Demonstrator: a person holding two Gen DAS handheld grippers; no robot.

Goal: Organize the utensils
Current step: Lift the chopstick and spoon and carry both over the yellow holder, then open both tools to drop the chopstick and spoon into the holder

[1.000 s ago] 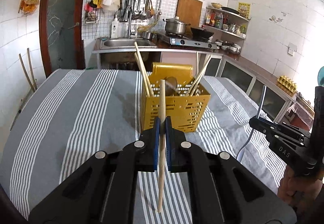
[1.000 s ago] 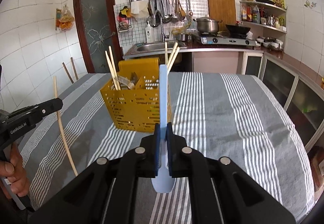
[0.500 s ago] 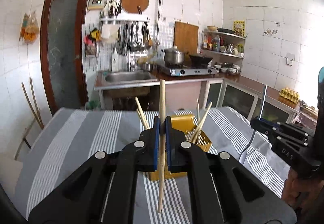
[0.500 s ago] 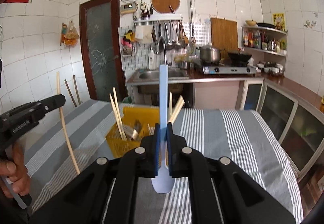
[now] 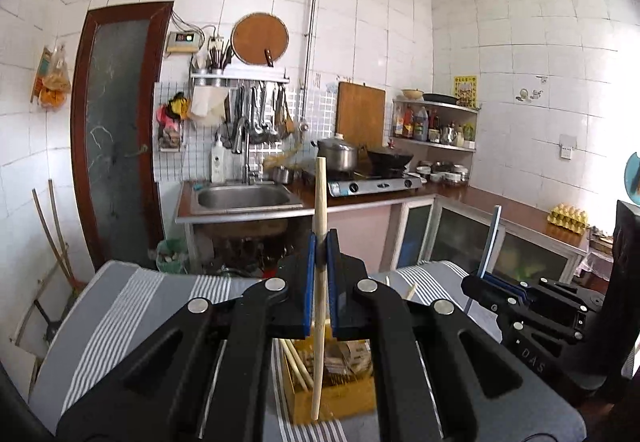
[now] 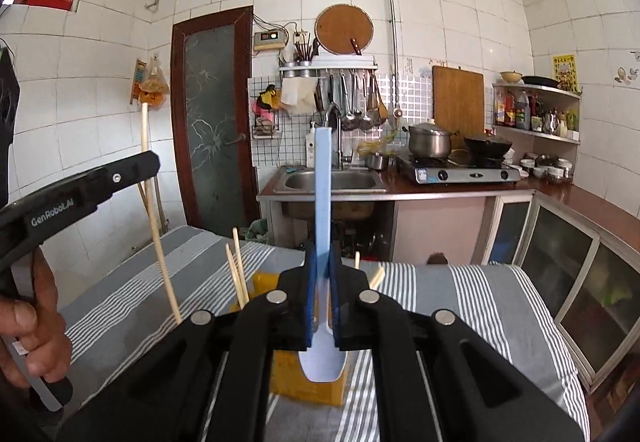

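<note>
Left wrist view: the left gripper (image 5: 319, 282) is clamped on a wooden chopstick (image 5: 319, 282), held upright, its lower end over the yellow basket (image 5: 340, 400). The basket stands on the striped table (image 5: 120, 306) and holds more chopsticks (image 5: 295, 362). At right, the right gripper (image 5: 490, 284) carries a blue spoon (image 5: 490, 242).

Right wrist view: the left gripper (image 6: 148, 166), at left, holds the chopstick (image 6: 154, 218) beside the basket (image 6: 308, 382). At centre, the right gripper (image 6: 322, 290) is clamped on the spoon's (image 6: 322, 202) handle, bowl downward, above the basket.
</note>
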